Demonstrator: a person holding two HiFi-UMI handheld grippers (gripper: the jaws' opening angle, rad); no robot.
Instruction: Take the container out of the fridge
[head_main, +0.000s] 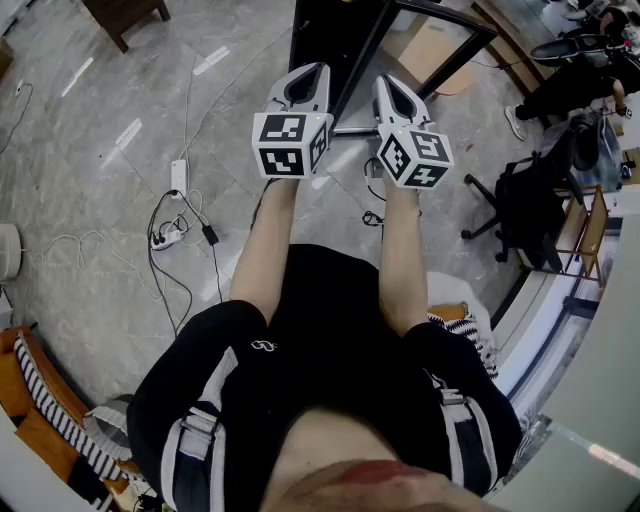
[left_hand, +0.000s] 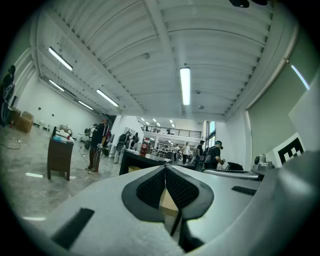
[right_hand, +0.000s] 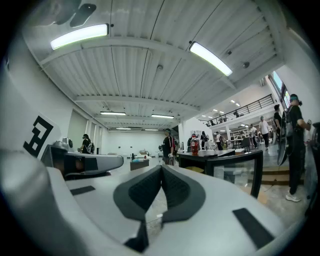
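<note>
No fridge and no container can be made out in any view. In the head view my left gripper (head_main: 316, 70) and right gripper (head_main: 384, 82) are held out side by side at arm's length above the grey floor, pointing forward. The left gripper (left_hand: 165, 168) has its dark pads meeting at the tips with nothing between them. My right gripper (right_hand: 161, 168) is shut the same way and holds nothing. Each gripper view shows the other gripper beside it.
A black-framed glass stand (head_main: 400, 40) is just ahead of the grippers, with a red bottle (right_hand: 194, 145) on a black table beyond. A power strip (head_main: 178, 180) and cables lie on the floor to the left. An office chair (head_main: 520, 205) stands right. Several people stand far off.
</note>
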